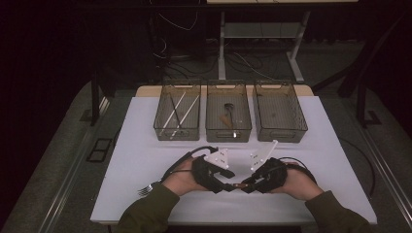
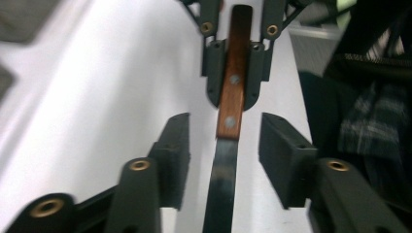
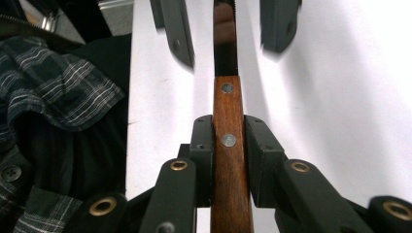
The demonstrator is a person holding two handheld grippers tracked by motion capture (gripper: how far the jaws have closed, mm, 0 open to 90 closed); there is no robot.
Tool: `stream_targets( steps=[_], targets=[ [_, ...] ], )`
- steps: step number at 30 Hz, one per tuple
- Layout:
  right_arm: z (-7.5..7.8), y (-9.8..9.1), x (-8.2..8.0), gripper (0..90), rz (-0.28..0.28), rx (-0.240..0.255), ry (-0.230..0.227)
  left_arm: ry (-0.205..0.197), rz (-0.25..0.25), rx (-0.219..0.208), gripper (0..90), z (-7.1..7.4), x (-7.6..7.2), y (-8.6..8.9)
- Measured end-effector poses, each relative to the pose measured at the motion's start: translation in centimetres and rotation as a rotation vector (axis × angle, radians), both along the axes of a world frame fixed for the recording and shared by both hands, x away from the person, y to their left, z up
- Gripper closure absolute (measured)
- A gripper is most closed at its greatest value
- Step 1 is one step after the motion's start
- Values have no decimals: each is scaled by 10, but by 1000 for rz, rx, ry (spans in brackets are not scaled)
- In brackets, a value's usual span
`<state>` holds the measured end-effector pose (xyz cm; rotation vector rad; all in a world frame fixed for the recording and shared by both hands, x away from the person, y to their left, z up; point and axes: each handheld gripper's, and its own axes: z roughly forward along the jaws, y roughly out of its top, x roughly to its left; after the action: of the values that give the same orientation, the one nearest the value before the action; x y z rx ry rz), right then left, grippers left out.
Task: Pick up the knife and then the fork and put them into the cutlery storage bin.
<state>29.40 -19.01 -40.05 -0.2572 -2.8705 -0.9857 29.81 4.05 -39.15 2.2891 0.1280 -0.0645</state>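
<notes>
The right gripper (image 3: 228, 141) clamps the riveted brown wooden handle of a dark-bladed knife (image 3: 228, 121). The left gripper (image 2: 224, 145) stands apart around the blade, pads clear on both sides. The high view adds three wire-mesh baskets (image 1: 228, 133) well beyond the fingertips and a metal fork (image 1: 145, 189) behind the left hand, near the white table's (image 1: 141, 150) front edge.

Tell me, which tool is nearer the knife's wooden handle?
Right. The right tool clamps the wooden handle; the left tool stands open around the blade, not touching.
</notes>
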Motion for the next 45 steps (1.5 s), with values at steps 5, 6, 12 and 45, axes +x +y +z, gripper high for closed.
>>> stream_targets(
  steps=[5, 6, 12, 45],
  targets=[
    [4, -13, 5, 759, -56, 18, -7, 14, 134, -78, 381, 1, 4, 25],
    [4, -16, 7, 759, -69, 20, -10, 14, 157, -83, 366, 0, 5, 30],
    [7, -34, 15, 758, -159, 36, -32, 1, 279, -104, 288, -7, 4, 54],
    [61, -115, 60, 758, -607, 232, -111, -64, 480, -91, 0, -42, -19, 103]
  ],
)
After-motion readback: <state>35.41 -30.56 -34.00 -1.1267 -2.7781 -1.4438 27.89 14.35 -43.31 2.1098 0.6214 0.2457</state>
